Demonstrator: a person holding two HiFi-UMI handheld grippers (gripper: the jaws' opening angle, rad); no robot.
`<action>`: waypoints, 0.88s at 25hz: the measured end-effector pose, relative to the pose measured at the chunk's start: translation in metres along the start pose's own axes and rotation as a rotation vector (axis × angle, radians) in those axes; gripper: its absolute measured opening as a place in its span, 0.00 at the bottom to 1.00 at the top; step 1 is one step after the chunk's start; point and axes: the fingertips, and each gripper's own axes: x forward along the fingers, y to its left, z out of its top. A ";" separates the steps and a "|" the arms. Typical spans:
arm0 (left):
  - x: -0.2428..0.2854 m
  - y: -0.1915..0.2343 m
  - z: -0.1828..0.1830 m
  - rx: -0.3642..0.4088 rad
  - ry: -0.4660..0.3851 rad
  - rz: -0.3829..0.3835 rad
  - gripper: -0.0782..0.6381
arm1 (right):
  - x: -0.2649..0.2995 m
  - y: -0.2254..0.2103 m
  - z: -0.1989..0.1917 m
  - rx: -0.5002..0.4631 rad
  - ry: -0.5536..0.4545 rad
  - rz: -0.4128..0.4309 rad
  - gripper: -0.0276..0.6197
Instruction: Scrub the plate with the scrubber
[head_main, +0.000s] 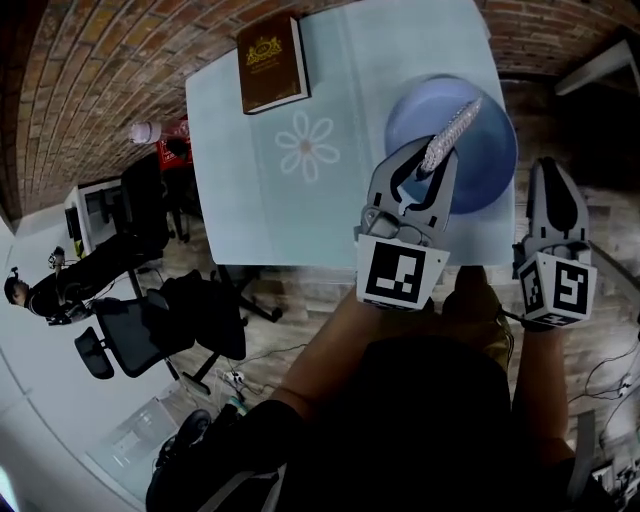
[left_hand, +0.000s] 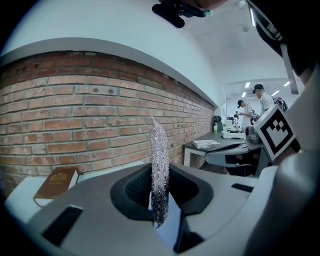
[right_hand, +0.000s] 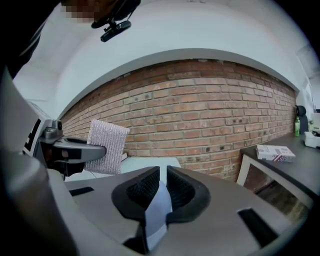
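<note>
Above one table (head_main: 250, 190), left gripper (head_main: 428, 170) holds scrubber (head_main: 452, 133), right gripper (head_main: 552, 172) one plate (head_main: 482, 165).

On table (head_main: 260, 200): book (head_main: 272, 62) far-L corner, plate (head_main: 485, 165) R edge; scrubber (head_main: 450, 135) over plate.

No text can be read. Brown book (head_main: 272, 62), top centre of the head view — gold emblem and lettering are seen on its cover, too small to make out. Box (right_hand: 275, 152), right edge of the right gripper view — print blurred.
</note>
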 end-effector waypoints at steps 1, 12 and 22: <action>0.002 -0.002 -0.005 -0.006 0.009 0.000 0.22 | 0.003 -0.003 -0.007 0.017 0.012 0.006 0.10; 0.026 -0.041 -0.059 -0.091 0.121 -0.065 0.22 | 0.033 -0.017 -0.097 0.131 0.260 0.098 0.18; 0.036 -0.078 -0.099 -0.165 0.189 -0.155 0.22 | 0.042 -0.014 -0.137 0.240 0.354 0.149 0.18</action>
